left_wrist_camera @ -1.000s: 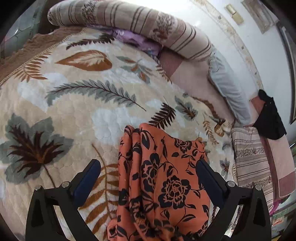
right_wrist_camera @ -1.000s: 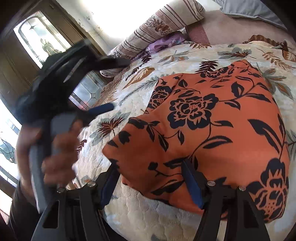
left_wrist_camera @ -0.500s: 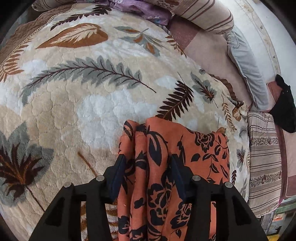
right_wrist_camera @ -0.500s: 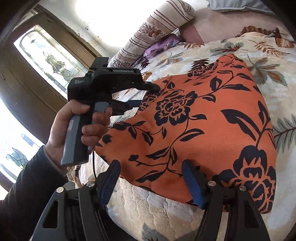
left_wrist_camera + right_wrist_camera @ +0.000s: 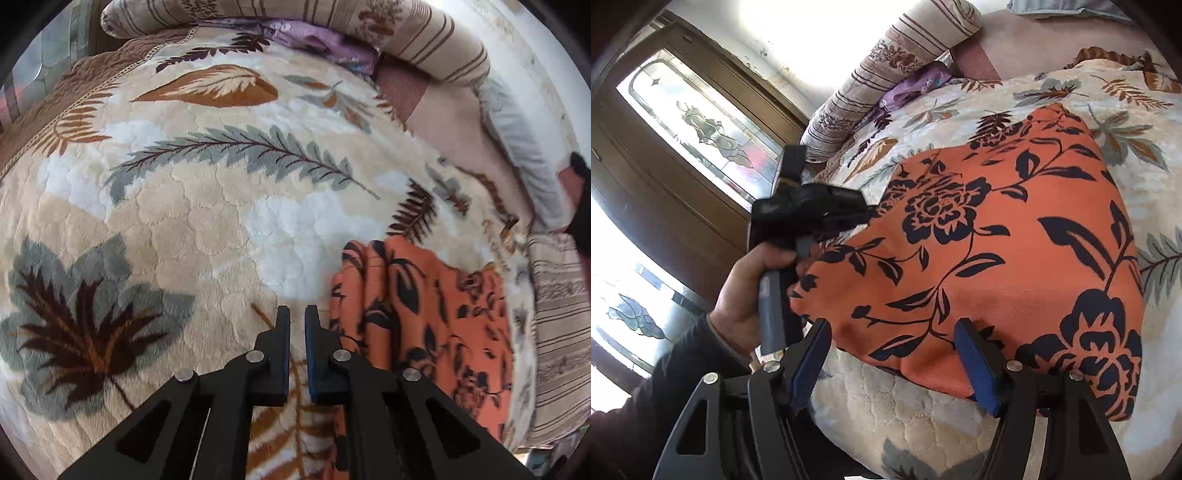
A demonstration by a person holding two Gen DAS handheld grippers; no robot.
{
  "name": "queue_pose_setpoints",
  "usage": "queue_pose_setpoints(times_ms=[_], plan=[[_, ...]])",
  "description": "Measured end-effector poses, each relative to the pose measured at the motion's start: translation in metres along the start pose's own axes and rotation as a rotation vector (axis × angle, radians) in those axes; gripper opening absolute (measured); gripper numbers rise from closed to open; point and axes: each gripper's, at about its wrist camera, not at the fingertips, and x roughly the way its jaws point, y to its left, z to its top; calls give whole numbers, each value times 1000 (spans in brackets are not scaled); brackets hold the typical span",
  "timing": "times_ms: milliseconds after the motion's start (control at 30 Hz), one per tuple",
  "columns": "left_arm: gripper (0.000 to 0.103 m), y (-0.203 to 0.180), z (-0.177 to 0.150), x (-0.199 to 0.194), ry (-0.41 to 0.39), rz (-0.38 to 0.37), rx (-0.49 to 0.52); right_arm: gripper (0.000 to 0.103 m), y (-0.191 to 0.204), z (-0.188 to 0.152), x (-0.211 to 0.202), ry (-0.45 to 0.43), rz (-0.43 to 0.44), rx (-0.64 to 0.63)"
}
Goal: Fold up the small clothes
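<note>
Lying folded on a leaf-print blanket [image 5: 207, 229], an orange floral garment [image 5: 1015, 236] sits between the spread, empty right claw [image 5: 897, 363] and the clenched, empty left claw [image 5: 296, 321], seemingly awaiting another fold.

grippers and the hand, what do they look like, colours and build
Both the left gripper and right gripper are black open-frame linkages with silver pivot pins; their flat fingers carry blue pads. The person's left hand is bare, in a dark sleeve, around a grey handle.
</note>
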Motion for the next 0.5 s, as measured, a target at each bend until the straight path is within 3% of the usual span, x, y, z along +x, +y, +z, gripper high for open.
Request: queue_pose_setpoints(times_ms=[33, 67, 167, 233, 267, 333, 367, 400, 433, 467, 500], plan=[[8, -1, -3, -16, -29, -23, 4, 73, 0, 1, -3, -12, 3, 4], [15, -4, -8, -31, -50, -48, 13, 73, -1, 2, -6, -22, 11, 17], [58, -24, -33, -76, -93, -157, 41, 73, -4, 0, -19, -54, 15, 35], [59, -50, -56, -94, -131, -172, 133, 73, -8, -3, -28, -76, 6, 48], [59, -60, -68, -95, -125, -137, 176, 73, -11, -4, -32, -82, 0, 57], [43, -62, -90, -77, -66, 26, 203, 73, -19, -8, -41, -90, -4, 89], [31, -48, -100, -62, -18, 104, 167, 73, -23, -8, -45, -91, -8, 101], [37, -28, -107, -47, 30, 127, 98, 73, -27, -10, -51, -98, -14, 112], [41, -11, -112, -46, 19, 60, 17, 73, -30, -12, -58, -109, -16, 120], [48, -1, -113, -53, -3, 35, -31, 74, -34, -14, -64, -118, -16, 125], [49, 1, -113, -60, -11, 49, -49, 75, -37, -17, -71, -125, -19, 129]])
